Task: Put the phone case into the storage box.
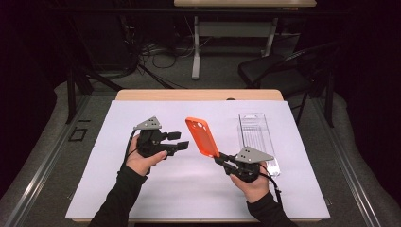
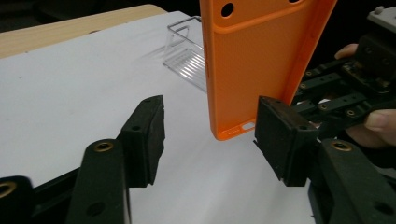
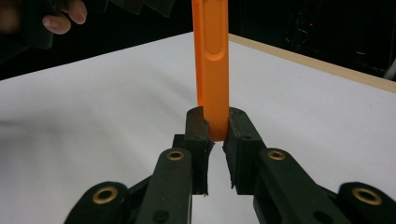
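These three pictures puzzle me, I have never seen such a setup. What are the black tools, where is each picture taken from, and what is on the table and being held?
A person sits at a table and holds a two-jaw hand tool in each hand. One picture looks down from above; the other two come from cameras riding on each tool, looking along its black jaws. The right gripper is clamped on the edge of an orange phone case, holding it up off the white sheet that covers the table. The left gripper has open jaws, close beside the case without pressing on it. A clear plastic box lies on the sheet near the right hand.
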### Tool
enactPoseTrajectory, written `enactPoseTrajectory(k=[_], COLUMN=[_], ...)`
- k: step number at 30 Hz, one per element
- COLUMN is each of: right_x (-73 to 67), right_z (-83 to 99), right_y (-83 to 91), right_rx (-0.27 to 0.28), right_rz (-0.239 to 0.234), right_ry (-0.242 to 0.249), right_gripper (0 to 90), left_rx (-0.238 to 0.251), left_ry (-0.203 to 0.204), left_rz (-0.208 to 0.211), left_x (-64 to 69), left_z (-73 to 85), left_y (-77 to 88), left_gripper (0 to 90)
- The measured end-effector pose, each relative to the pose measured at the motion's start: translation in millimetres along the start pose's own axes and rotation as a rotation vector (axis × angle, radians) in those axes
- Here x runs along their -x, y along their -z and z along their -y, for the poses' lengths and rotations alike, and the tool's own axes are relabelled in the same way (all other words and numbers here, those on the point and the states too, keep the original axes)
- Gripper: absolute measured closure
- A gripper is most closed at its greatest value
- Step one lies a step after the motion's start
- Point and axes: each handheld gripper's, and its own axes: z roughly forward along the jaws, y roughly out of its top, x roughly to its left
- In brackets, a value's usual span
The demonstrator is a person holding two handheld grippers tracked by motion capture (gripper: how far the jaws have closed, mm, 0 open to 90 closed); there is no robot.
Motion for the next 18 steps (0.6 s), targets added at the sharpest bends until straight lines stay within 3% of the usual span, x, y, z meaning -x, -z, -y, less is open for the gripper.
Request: enactPoseTrajectory(k=[8,18], right_x=[3.2,1.6], right_z=[-0.4,-2.5], right_y=[0.3,-0.3], right_rx=[-0.004,0.008], right_rz=[-0.063,-0.114], right_ry=[-0.007,0.007], right_gripper=[80.9,80.9], left_rx=[-0.036,-0.061], left_ry=[-0.069,-0.097], left_rz=[0.111,0.131], left_x=[0.3,-7.1], left_z=[-0.3,-5.1], left_y=[-3.2,-4.5], left_gripper=[39.2,45.5])
